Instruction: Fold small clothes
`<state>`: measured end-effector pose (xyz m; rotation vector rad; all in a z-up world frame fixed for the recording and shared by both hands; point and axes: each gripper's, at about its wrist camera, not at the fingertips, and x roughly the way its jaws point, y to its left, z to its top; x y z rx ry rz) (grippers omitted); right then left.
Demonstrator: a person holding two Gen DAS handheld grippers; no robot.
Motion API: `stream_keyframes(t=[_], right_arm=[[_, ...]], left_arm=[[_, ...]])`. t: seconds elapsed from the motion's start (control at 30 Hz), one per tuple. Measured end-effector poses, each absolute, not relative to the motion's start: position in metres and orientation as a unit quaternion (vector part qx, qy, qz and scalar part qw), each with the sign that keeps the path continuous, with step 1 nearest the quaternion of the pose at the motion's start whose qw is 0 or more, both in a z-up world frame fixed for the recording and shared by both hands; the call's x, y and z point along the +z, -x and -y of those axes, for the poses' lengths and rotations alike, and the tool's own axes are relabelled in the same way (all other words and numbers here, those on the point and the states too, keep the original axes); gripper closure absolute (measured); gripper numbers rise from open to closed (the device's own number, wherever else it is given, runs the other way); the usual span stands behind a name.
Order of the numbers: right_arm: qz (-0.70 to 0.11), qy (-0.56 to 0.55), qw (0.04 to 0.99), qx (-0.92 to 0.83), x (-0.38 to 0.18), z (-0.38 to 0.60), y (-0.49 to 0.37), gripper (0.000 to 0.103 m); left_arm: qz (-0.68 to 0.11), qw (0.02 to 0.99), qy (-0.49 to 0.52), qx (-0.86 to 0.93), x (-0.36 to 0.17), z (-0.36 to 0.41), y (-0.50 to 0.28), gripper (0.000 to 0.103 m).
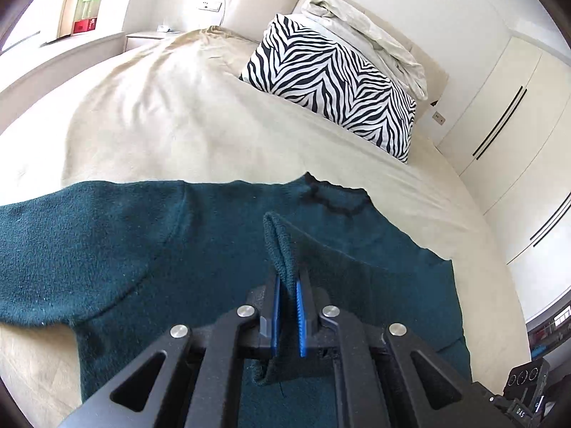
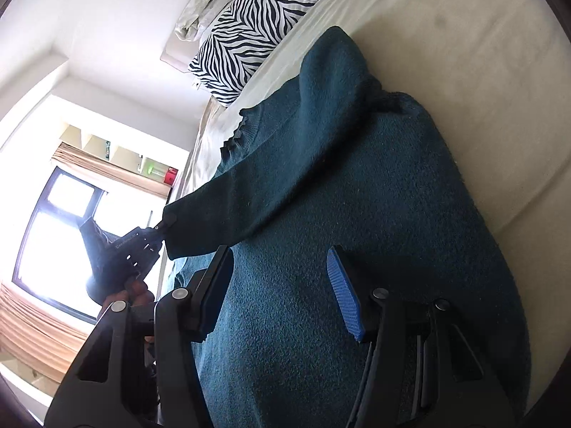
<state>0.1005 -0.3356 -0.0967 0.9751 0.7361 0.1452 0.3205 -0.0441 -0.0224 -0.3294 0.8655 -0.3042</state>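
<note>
A dark teal knit sweater lies spread flat on the beige bedspread, its neckline toward the head edge of the bed where the zebra-print pillow stands. The left gripper has its jaws closed on the cuff of one sleeve and holds it lifted above the body of the sweater, so the sleeve stretches in a long line from the shoulder to the jaws. The right gripper hangs just over the lower body of the sweater with jaws half apart and nothing between them. The other sleeve lies out toward the side edge of the bed. I judge the step in hand is to fold the lifted sleeve across the chest; its long axis should come to lie across the body. The left hand is the one engaged with it; the right is free to press or take the hem.
</note>
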Motion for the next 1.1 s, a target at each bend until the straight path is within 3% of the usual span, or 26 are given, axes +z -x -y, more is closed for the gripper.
stream_keyframes(t=[0.43, 0.7, 0.93, 1.1], right_arm=[[-0.321, -0.532, 0.783, 0.034, -0.105, 0.368, -0.198, 0.050], [-0.220, -0.591, 0.776, -0.014, -0.115, 0.405, -0.160, 0.053], [-0.257, -0.570, 0.780, 0.004, -0.101, 0.394, -0.153, 0.050], [-0.250, -0.533, 0.808, 0.000, -0.061, 0.393, -0.149, 0.048]], left_arm=[[-0.428, 0.878, 0.172, -0.126, -0.085, 0.029, -0.351, 0.094], [-0.424, 0.878, 0.167, -0.144, -0.082, 0.045, -0.349, 0.092], [-0.427, 0.874, 0.183, -0.138, -0.086, 0.034, -0.346, 0.086], [-0.426, 0.874, 0.191, -0.138, -0.088, 0.029, -0.345, 0.086]])
